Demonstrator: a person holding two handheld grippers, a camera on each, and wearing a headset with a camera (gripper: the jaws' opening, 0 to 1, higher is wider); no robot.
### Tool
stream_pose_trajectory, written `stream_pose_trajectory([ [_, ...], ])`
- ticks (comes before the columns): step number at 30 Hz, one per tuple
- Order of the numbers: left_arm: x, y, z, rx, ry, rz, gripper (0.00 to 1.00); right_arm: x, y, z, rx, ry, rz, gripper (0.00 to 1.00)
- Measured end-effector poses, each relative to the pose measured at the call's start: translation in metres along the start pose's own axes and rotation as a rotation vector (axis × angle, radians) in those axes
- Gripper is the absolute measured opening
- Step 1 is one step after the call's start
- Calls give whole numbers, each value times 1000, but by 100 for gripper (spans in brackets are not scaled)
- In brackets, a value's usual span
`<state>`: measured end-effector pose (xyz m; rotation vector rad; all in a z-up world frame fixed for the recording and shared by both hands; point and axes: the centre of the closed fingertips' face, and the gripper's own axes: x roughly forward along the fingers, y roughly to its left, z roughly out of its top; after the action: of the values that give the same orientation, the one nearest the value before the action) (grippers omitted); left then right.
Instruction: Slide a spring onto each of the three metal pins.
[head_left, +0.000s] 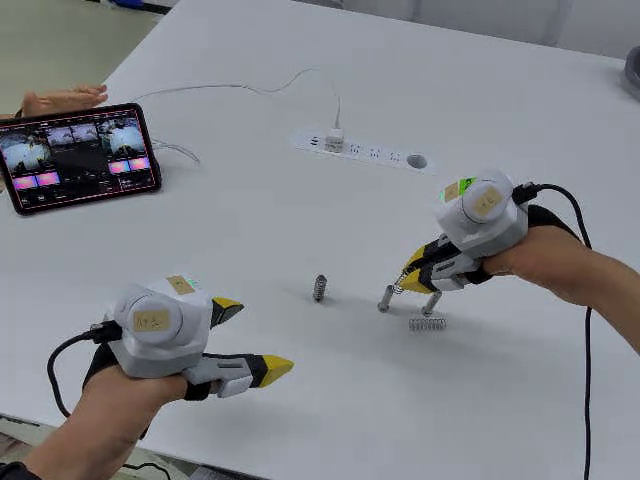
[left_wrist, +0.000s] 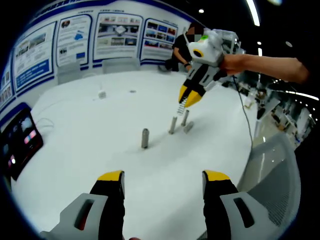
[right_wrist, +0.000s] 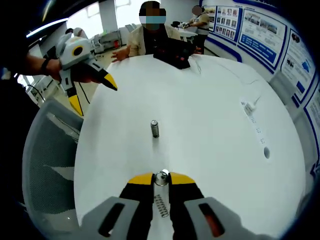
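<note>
2 tools on the job. Nearest, the left tool hovers low over the tabletop w/ jaws wide apart, holding nothing, aimed toward the pins but well apart from them. Next out, 3 pins stand upright in a rough row. The sprung pin looks already dressed, coils visible round its shaft. The middle pin and end pin look bare. A loose spring lies on its side just beside the end pin's foot; can't tell if touching. The right tool has its jaws pinched together on a held spring, gripped across the coils w/ its axis running along the jaws. In the right gripper view the middle pin's top sits right between the yellow tips, so the spring's free end looks lined up w/ the pin. Can't tell if it has started on. Handling, my guess: springs are light, thin wire, squashy sideways and apt to ping away if squeezed hard. So grip mid-body, gently, leaving the leading end free. Pins look stiff; how they're fixed isn't clear, so a sideways nudge might tip 1. Farther back sit a power strip w/ plug and cable, and a tablet at far left w/ a hand behind it.
</note>
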<state>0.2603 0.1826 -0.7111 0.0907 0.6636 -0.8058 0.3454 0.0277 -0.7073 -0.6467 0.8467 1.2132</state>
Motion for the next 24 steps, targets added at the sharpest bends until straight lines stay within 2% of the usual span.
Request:
stream_pose_trajectory([
  [12, -3, 2, -6, -13, 10, 11, 63, 12, -5, -1, -6, 12, 11, 12],
  [24, -4, 5, -6, -16, 11, 17, 63, 26, -9, -13, -13, 49, 37, 12],
])
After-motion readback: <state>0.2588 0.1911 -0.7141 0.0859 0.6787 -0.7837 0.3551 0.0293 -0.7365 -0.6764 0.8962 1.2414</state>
